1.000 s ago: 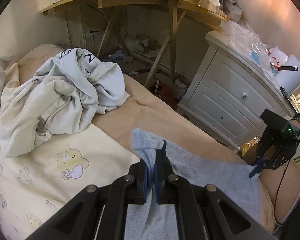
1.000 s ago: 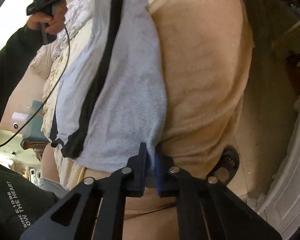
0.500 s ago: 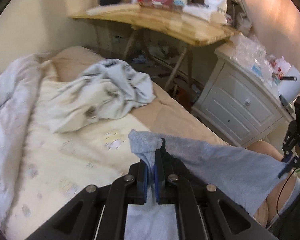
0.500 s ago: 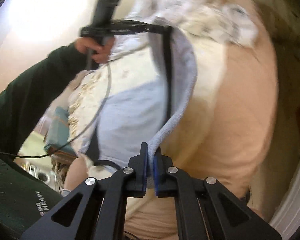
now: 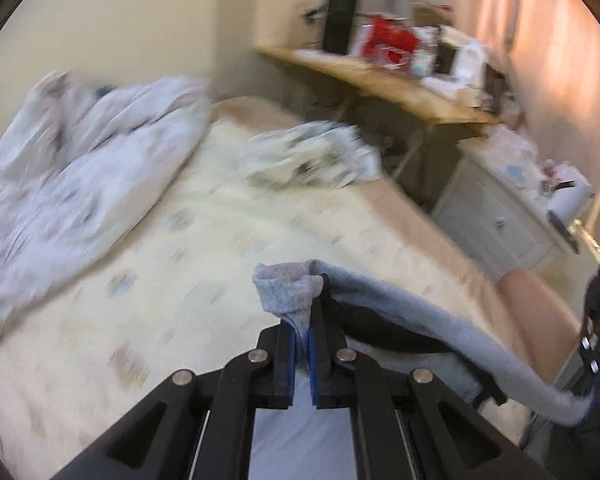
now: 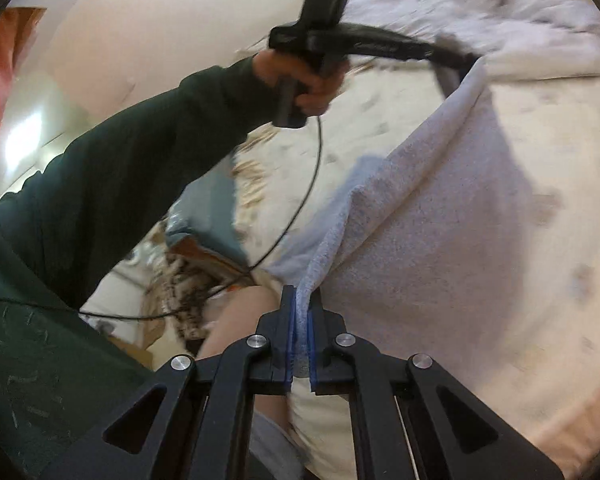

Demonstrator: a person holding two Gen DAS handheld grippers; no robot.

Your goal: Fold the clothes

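The grey garment (image 5: 412,312), in the left wrist view, hangs stretched above the bed (image 5: 188,280), one corner clamped in the left gripper (image 5: 300,344), whose jaws are closed on the cloth; its top edge runs off toward the bed's right edge, where the other gripper is only a dark blur. A crumpled pale garment (image 5: 312,156) waits near the bed's far edge, so I judge the folding barely begun: this piece is only lifted and spread, no fold made. In the right wrist view the right gripper (image 6: 300,344) has its jaws pinched on the opposite corner of the grey garment (image 6: 440,220), which spans up to the left gripper (image 6: 452,68), held by a hand (image 6: 304,80). No writing is legible; everything is motion-blurred.
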